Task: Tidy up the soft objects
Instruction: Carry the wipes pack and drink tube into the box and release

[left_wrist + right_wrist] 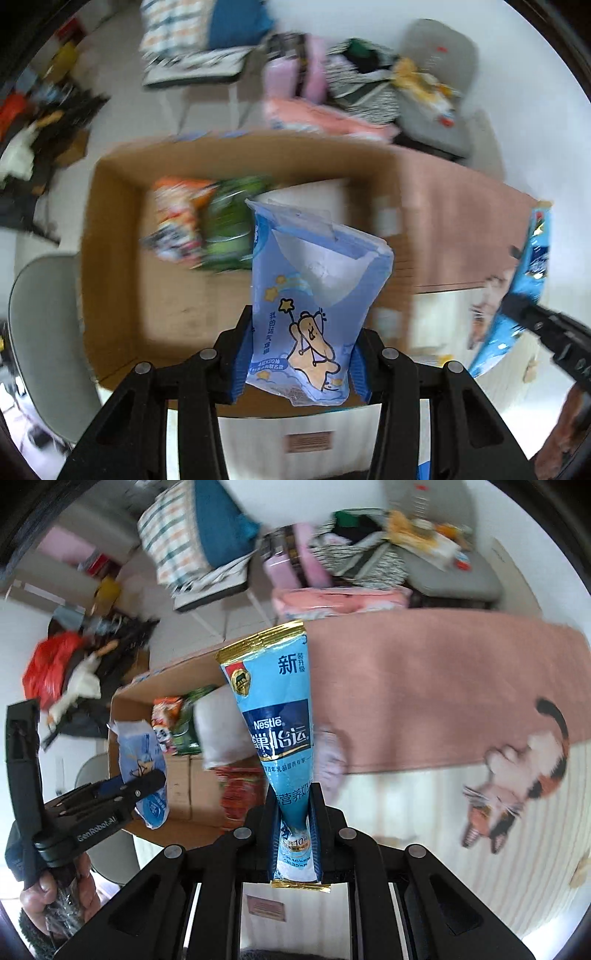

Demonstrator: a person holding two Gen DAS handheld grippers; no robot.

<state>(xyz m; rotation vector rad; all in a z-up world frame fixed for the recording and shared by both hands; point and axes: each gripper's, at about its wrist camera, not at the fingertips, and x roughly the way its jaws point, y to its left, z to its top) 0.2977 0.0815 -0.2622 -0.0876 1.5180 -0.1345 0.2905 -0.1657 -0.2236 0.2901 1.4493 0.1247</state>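
Note:
My left gripper [301, 354] is shut on a light blue tissue pack [314, 295] with a cartoon bear, held upright over the open cardboard box [110, 258]. The right wrist view shows that gripper [142, 786] and pack [142, 753] at the box's near corner. My right gripper [295, 834] is shut on a blue Nestle pouch [275, 716] with gold ends, held upright beside the box [177, 786]. In the left view the pouch [532, 258] shows at the right edge. Inside the box lie an orange snack bag [177, 218] and a green bag [232, 225].
A pink cloth with a cat print [443, 686] covers the table to the right of the box. Behind stand chairs piled with clothes and bags [351, 85]. A grey chair [44, 332] is at the left. Clutter lies on the floor at far left [74, 679].

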